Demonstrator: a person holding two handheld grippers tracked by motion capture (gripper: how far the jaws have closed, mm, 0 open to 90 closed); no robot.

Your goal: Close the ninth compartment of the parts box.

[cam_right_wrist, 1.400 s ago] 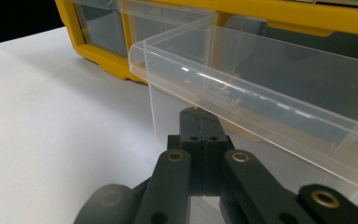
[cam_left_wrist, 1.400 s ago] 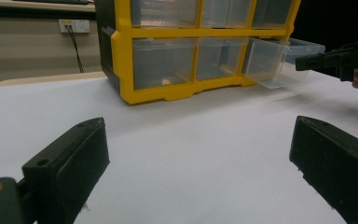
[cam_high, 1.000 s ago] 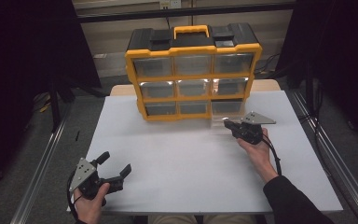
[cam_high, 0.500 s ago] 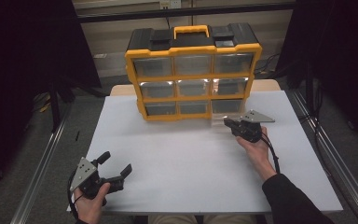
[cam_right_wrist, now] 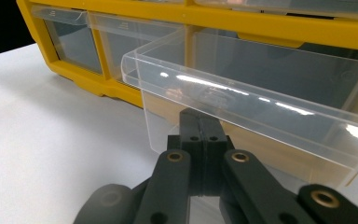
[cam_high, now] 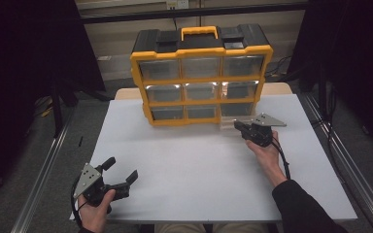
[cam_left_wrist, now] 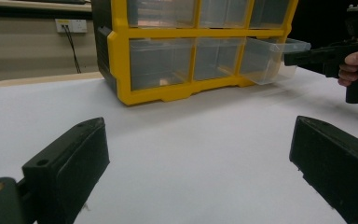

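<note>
- Right tongs (cam_right_wrist: 200, 128) pinched on the clear drawer (cam_right_wrist: 242, 100), bottom-right of the yellow organizer (cam_high: 201, 73), presumably drawing it out.
- Left tongs (cam_high: 121, 175) spread wide, idle on the counter (cam_high: 189, 165), out of the way.

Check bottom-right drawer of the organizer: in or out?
Out, partly. The clear drawer sticks forward past the yellow frame, with the right gripper shut on its front wall. Its neighbours sit flush.

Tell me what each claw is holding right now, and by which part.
The right claw is shut on the front lip of the clear drawer, bottom right in the organizer. The left claw is open, holding nothing.
</note>
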